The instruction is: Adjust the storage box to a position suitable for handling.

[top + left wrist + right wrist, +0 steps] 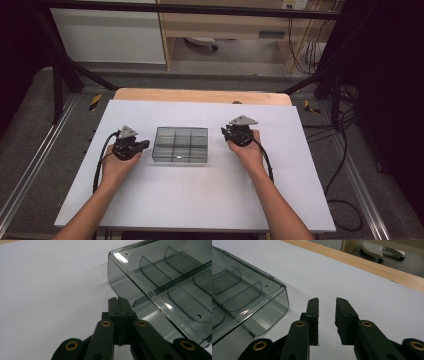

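smoked clear plastic divider box (180, 145), curved partitions | left gripper (119, 302) pressed together | right gripper (327, 307) spread

The compartment box (180, 145) beside the left hand-held gripper (119, 302) is smoky, see-through plastic, glossy, catching bright glints along its rim. Both the left and the right hand-held gripper (327, 302) are matt black plastic with brass-coloured rivet rings. Under them the bench (200, 200) has a smooth, matt white sheet, with bare pale wood at the far edge.
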Demonstrator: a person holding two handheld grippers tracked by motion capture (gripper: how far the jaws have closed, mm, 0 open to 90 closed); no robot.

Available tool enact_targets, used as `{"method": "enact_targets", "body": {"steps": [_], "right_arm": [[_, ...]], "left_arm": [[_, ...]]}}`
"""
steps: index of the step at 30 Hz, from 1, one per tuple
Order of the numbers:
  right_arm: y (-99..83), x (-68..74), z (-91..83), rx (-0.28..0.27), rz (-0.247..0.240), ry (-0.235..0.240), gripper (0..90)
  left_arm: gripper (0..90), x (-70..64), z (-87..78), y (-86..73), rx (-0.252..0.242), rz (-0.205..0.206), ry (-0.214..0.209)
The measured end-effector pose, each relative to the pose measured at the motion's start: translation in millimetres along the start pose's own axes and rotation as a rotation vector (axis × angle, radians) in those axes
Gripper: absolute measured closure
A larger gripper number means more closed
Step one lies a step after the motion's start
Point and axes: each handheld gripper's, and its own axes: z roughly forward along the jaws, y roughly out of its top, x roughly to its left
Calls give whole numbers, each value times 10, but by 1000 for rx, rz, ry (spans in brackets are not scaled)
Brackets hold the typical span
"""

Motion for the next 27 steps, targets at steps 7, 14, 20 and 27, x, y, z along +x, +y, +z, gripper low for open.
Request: {"method": "enact_targets", "body": {"steps": [7, 14, 20, 27], "right_arm": [[22, -6, 70, 2, 7, 18, 783], [8, 5, 120, 10, 12, 39, 832], [-2, 1, 154, 6, 23, 64, 888], [33, 65, 248, 24, 9, 99, 900]], "left_arm": [[897, -23, 34, 0, 5, 10, -17], [897, -26, 54, 6, 9, 10, -17], [897, -40, 80, -1, 19, 10, -20], [897, -62, 103, 9, 31, 15, -31]]}}
